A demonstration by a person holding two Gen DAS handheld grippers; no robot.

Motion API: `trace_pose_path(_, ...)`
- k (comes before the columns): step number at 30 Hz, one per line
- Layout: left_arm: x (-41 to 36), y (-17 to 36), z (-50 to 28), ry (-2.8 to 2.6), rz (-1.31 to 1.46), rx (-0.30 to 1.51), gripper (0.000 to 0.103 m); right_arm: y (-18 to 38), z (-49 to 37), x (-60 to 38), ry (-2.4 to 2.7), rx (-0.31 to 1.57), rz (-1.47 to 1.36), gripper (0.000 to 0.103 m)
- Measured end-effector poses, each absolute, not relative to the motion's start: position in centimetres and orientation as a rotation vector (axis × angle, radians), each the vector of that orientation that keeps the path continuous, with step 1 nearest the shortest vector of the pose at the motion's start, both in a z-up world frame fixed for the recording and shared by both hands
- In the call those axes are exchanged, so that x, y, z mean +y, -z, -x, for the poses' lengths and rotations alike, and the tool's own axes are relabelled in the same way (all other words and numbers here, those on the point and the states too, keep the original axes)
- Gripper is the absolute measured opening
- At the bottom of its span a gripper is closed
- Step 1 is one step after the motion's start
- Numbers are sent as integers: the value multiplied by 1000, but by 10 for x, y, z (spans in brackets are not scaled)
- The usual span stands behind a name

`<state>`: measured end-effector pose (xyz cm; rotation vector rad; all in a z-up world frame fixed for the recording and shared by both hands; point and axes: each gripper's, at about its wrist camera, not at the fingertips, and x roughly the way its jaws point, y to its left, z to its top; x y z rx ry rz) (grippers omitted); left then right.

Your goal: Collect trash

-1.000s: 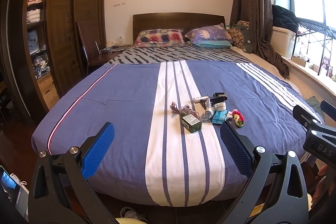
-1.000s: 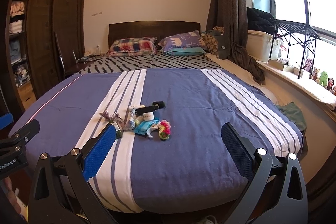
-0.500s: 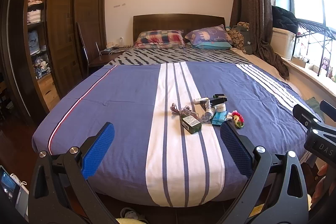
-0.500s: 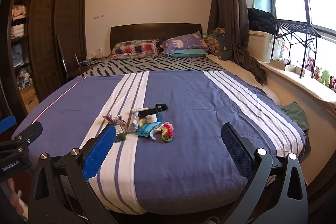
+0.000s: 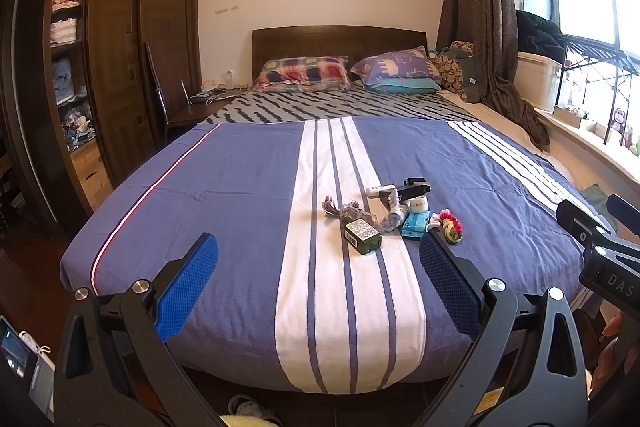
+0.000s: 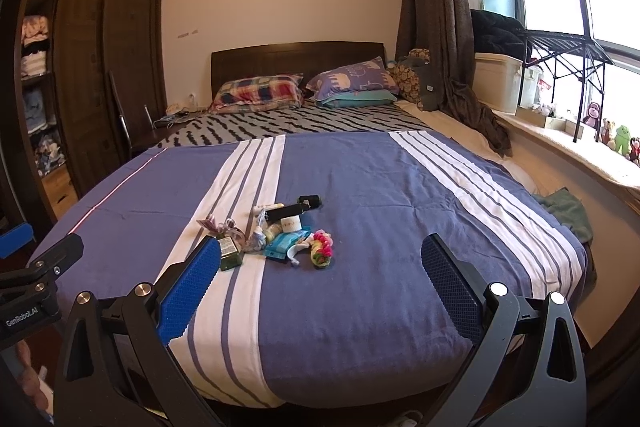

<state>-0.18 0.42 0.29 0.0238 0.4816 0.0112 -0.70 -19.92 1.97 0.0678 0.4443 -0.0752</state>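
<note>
A small heap of trash lies on the blue and white striped bedspread (image 5: 224,211): a green bottle with a barcode label (image 5: 361,235), a blue wrapper (image 5: 416,223), a pink and green ring (image 5: 451,226), a black tube (image 5: 414,190) and crumpled bits. The same heap shows in the right wrist view, with the green bottle (image 6: 231,254) and the blue wrapper (image 6: 285,242). My left gripper (image 5: 318,269) is open and empty, short of the heap. My right gripper (image 6: 320,273) is open and empty too, just in front of the heap.
Pillows (image 5: 302,73) and a dark headboard (image 5: 340,41) stand at the far end. A wooden wardrobe (image 5: 116,59) lines the left wall. A window sill (image 6: 572,147) with toys and a white box (image 6: 500,81) runs along the right. Slippers (image 5: 248,405) lie under the bed's foot.
Both grippers have drifted slightly forward toward the bed, so the heap sits a little lower and larger in both views. Nothing was grasped.
</note>
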Motion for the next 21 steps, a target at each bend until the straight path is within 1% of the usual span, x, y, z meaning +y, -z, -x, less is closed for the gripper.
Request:
trace_pose_path(15,5,-4,1,-10,-20,483,95,-21,11,-205,67,400,-83,100)
trace_pose_path(21,7,1,-4,-19,-22,498,95,-15,3,-202,70,447,-46,100)
